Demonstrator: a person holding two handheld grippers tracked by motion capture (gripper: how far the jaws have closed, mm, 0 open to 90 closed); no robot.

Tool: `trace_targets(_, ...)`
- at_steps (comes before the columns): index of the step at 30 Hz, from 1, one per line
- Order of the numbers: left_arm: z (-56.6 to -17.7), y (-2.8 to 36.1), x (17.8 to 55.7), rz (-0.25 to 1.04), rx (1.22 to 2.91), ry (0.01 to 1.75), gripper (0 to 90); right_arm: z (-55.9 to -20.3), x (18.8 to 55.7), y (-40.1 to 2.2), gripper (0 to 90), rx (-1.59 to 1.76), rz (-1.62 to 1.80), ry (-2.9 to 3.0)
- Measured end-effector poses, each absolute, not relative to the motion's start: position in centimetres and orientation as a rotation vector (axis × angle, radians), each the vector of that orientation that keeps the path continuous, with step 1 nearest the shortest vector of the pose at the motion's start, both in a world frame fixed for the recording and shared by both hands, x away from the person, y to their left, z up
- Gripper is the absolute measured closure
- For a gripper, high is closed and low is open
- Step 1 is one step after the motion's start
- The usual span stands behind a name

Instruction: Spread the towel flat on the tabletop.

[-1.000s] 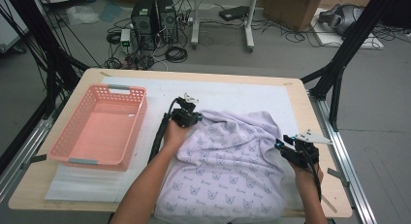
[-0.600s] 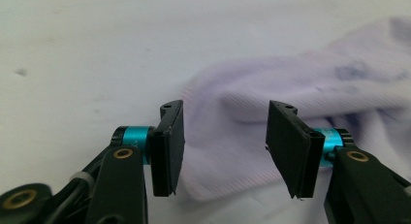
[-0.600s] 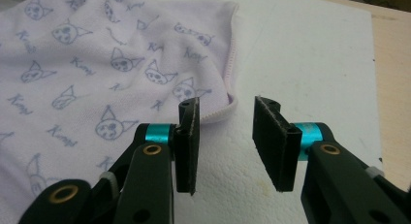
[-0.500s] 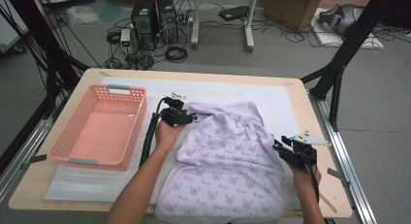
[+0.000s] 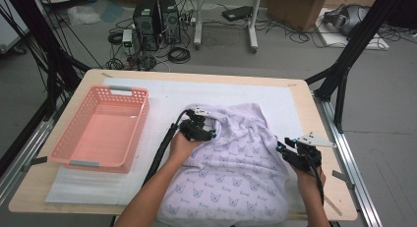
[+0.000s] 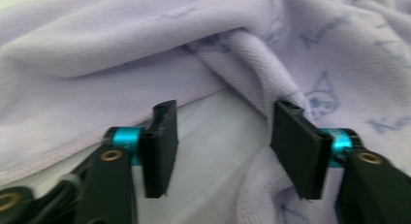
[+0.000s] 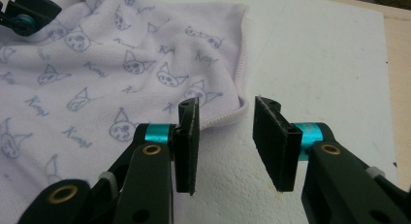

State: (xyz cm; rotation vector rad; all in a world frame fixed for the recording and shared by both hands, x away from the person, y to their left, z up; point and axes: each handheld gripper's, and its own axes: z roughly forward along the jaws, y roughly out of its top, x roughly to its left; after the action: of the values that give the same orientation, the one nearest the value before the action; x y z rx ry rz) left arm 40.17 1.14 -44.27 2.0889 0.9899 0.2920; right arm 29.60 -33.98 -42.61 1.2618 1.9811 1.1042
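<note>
Lilac towel (image 5: 236, 163) lies bunched, folding unfinished: left gripper (image 5: 206, 131), jaws just opening, released at its far-left fold; right gripper (image 5: 287, 151) parted (unclamped) at the right edge.

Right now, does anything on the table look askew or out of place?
The towel lies rumpled, not flat: its far left corner is bunched into folds by the left tongs, and its near edge hangs over the table. The basket sits square.

Wooden table (image 5: 314, 109) under a white foam sheet (image 5: 275, 97), with pink basket (image 5: 101, 131) and lilac towel (image 5: 241, 163).
</note>
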Motion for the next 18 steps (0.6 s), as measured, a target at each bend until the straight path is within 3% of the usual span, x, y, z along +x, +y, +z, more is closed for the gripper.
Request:
trace_targets(2, -44.4, 0.5, 39.7, 0.33, 2.098, 0.962, 48.5, -42.6, 29.6, -34.0, 61.5, 1.263, 1.105, 1.981)
trace_targets(8, -44.7, -0.3, 39.1, 0.353, 2.086, 0.917, 76.4, -42.6, 29.7, -33.8, 61.6, 1.258, 1.106, 1.987)
trace_targets(10, -44.8, -0.2, 39.2, 0.324, 2.073, 0.928, 89.5, -42.6, 29.7, -33.8, 61.6, 1.259, 1.106, 1.988)
trace_targets(18, -44.2, 2.9, 39.8, 0.307, 1.978, 1.062, 89.8, -42.7, 29.5, -34.3, 61.6, 1.283, 1.128, 1.976)
